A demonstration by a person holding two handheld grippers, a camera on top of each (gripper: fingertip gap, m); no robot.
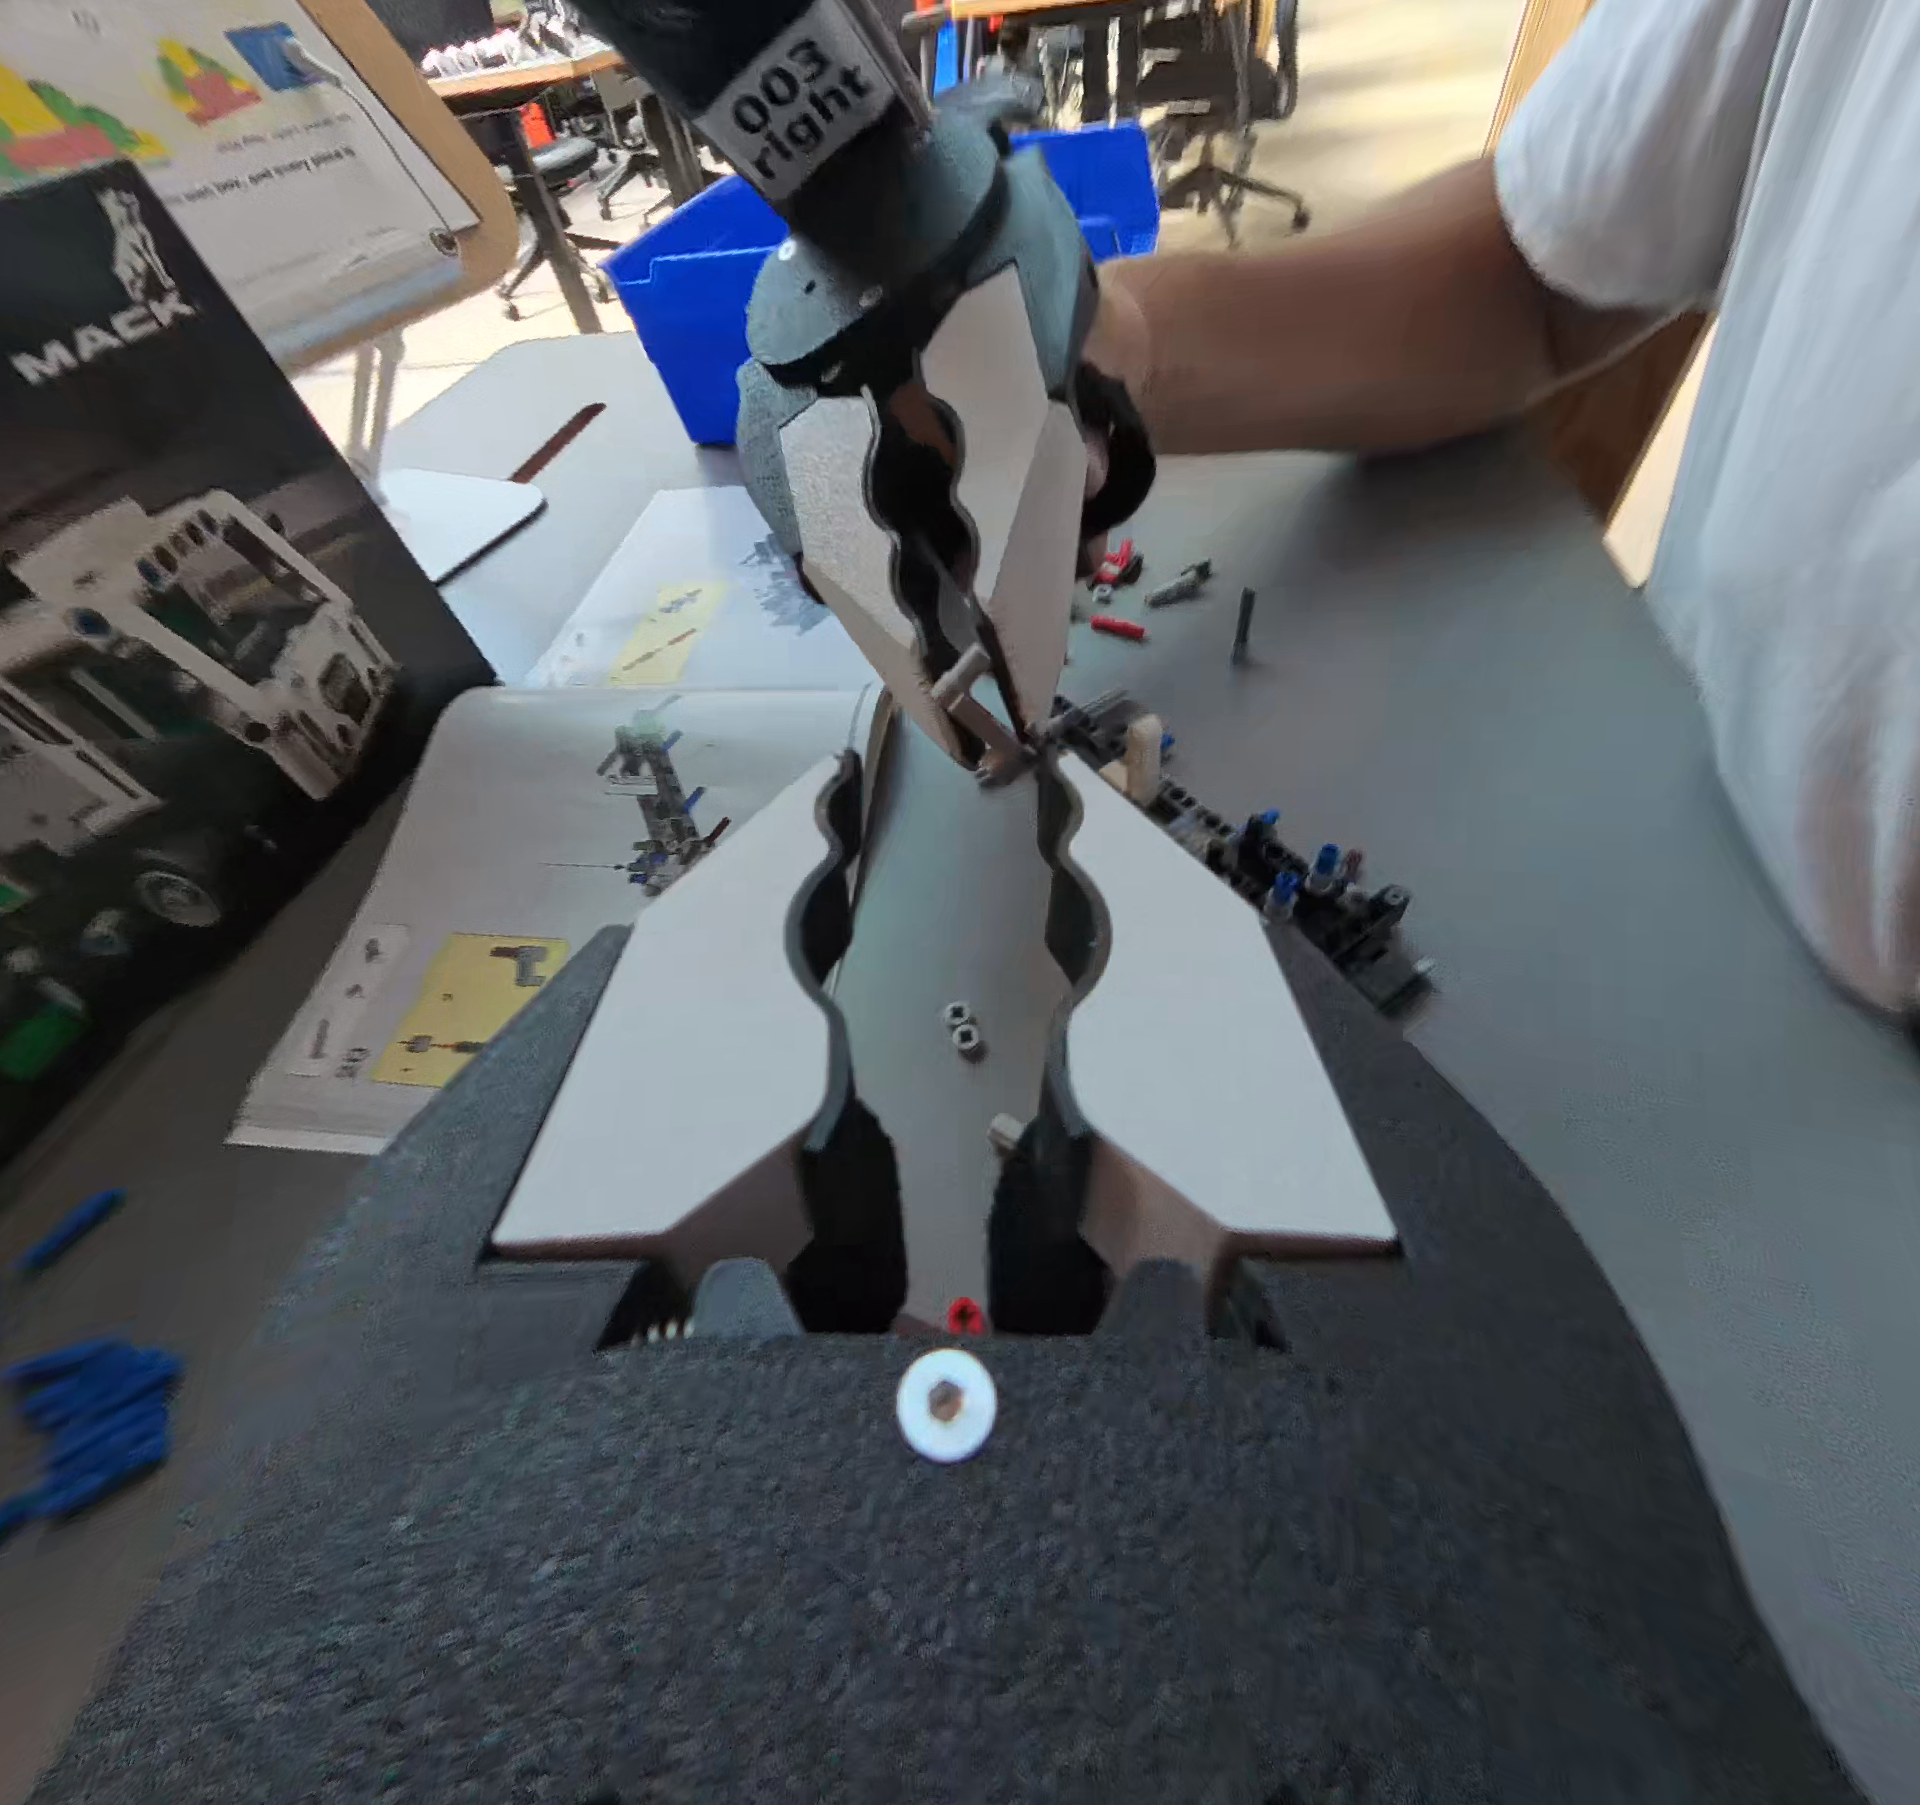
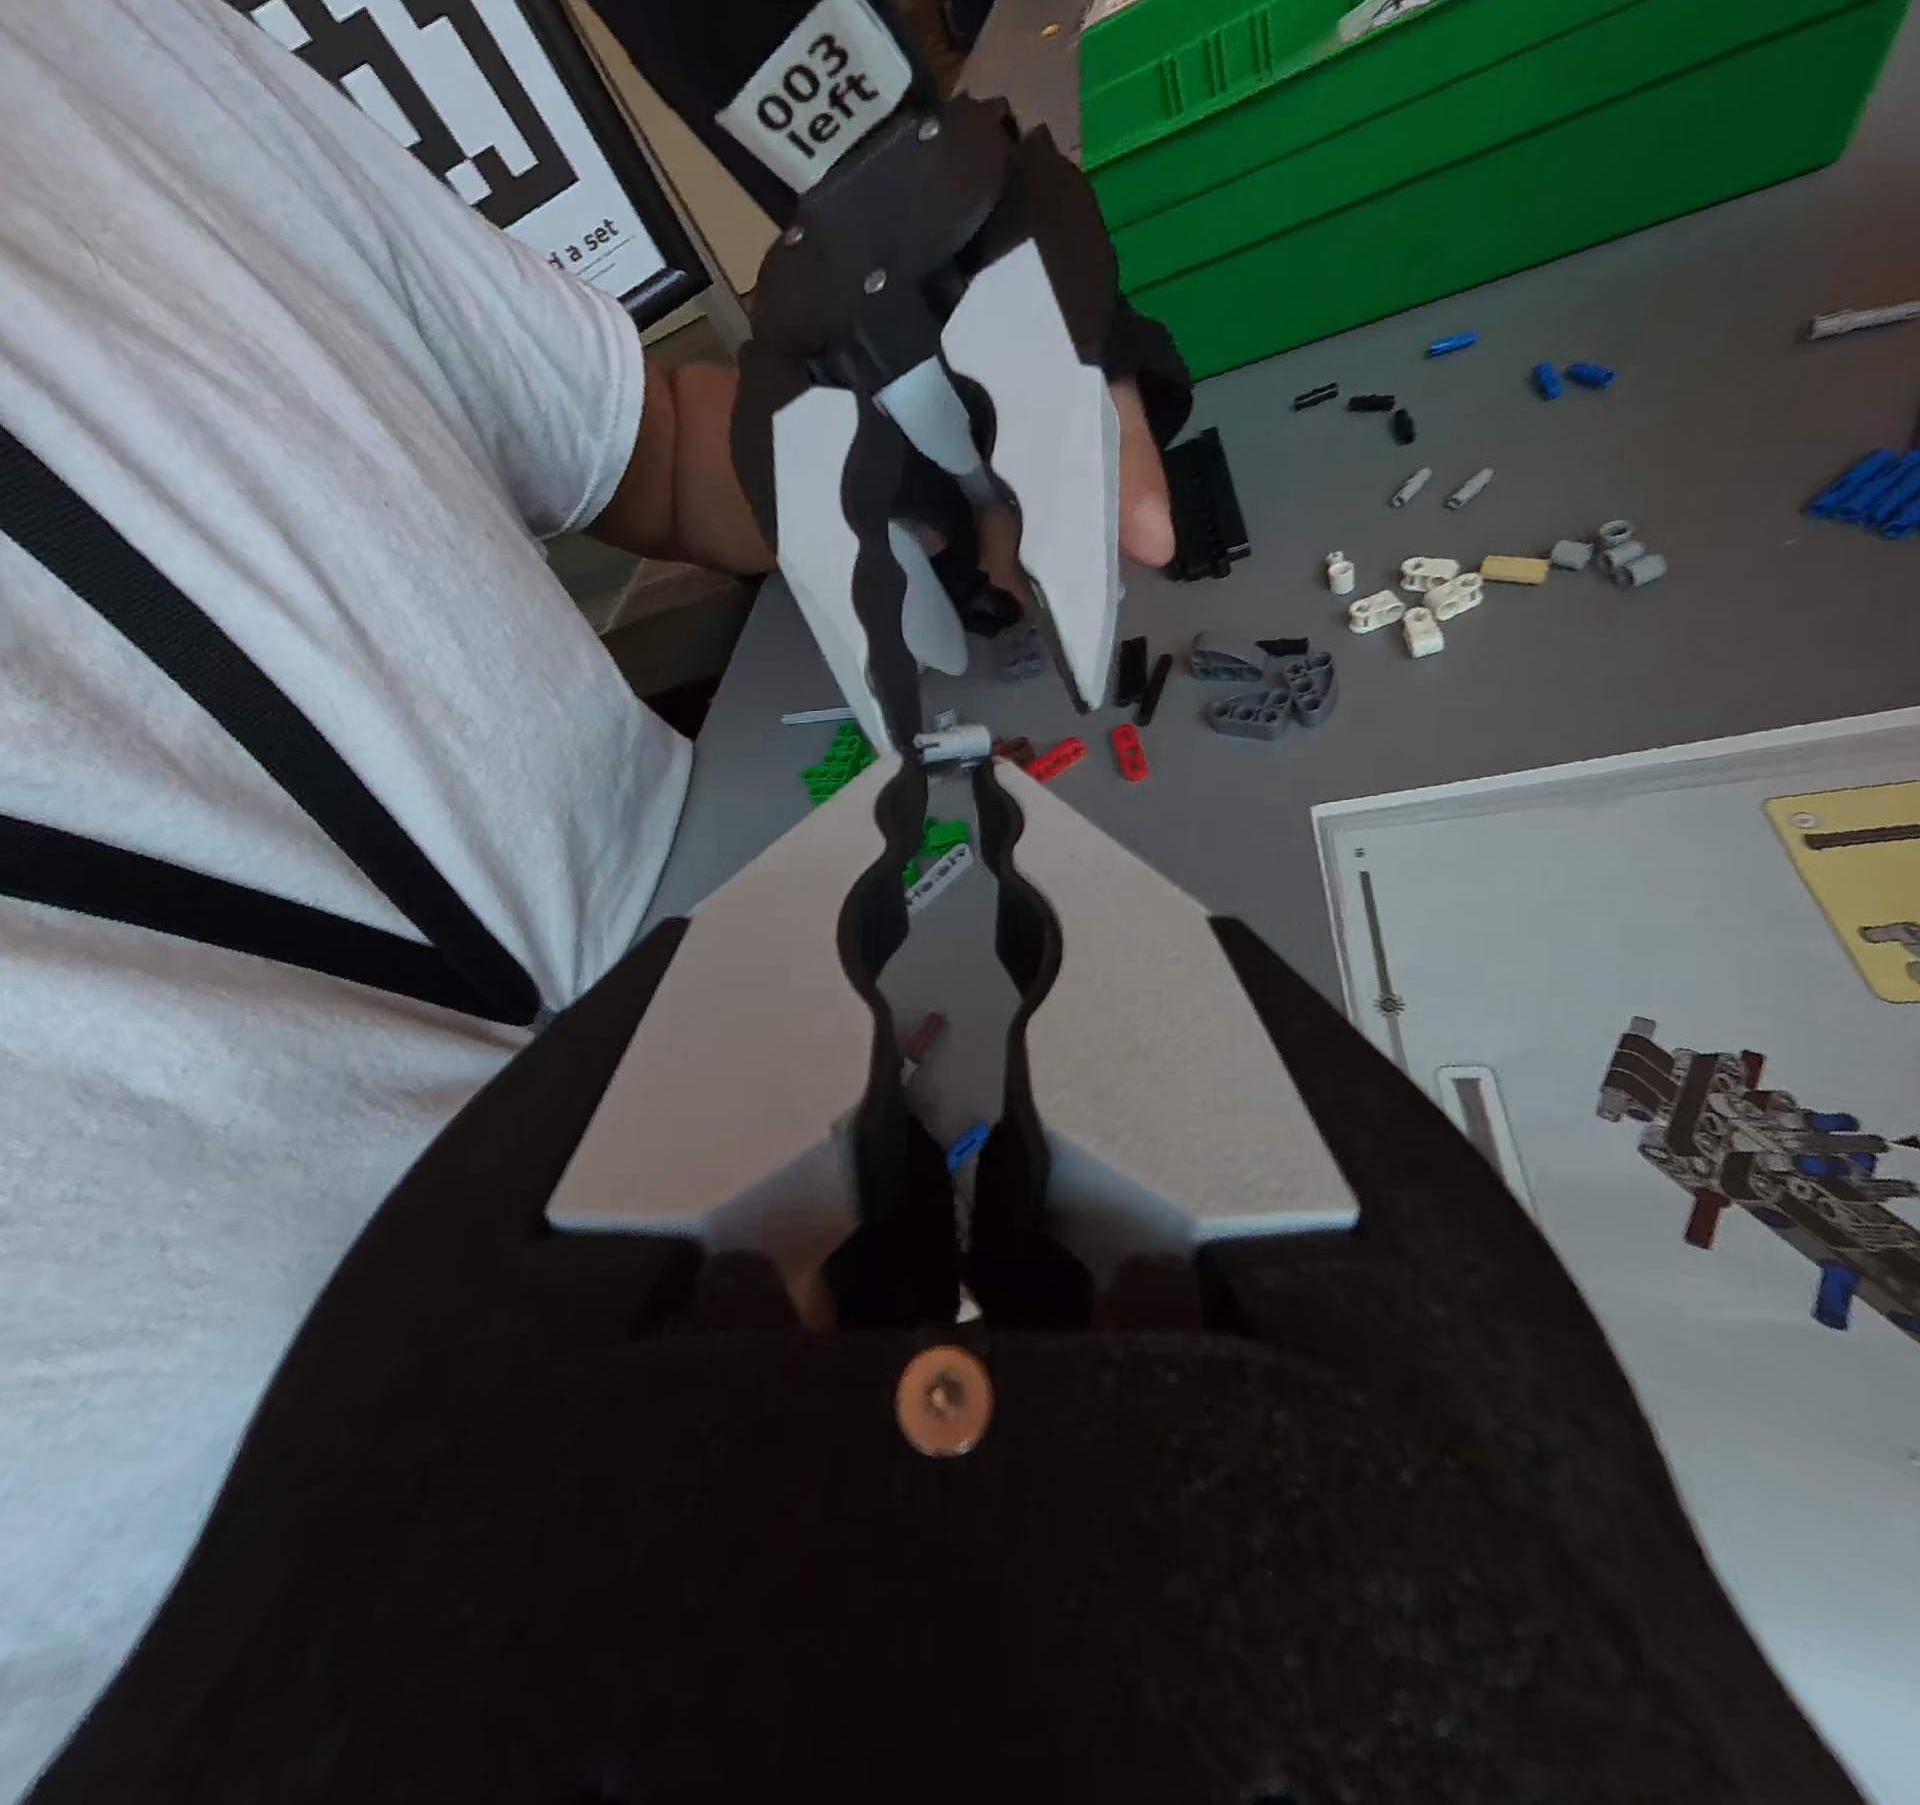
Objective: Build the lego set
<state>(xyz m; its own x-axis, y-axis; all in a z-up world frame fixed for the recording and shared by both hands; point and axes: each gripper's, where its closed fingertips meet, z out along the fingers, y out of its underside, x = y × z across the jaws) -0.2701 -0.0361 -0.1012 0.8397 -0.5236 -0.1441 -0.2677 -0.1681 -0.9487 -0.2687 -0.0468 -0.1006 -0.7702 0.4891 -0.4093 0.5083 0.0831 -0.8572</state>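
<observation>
My right gripper (image 2: 948,770) is shut on a small light-grey connector piece (image 2: 951,745) and holds it above the grey table. In the left wrist view the right gripper (image 1: 1000,745) comes down from above with the same piece (image 1: 971,701) at its tips. My left gripper (image 1: 951,768) is open, tips facing the right gripper's tips, one fingertip close beside the piece. It also shows in the right wrist view (image 2: 987,716), open and empty. A black partial build with blue pins (image 1: 1299,882) lies on the table to the right.
The open instruction booklet (image 1: 582,820) (image 2: 1610,1028) lies flat. The set's box (image 1: 156,664) stands at left, with a blue bin (image 1: 707,301) behind. A green bin (image 2: 1455,93) stands at the back. Loose white (image 2: 1403,597), grey (image 2: 1268,695), red (image 2: 1060,756) and blue pieces (image 2: 1870,498) are scattered about.
</observation>
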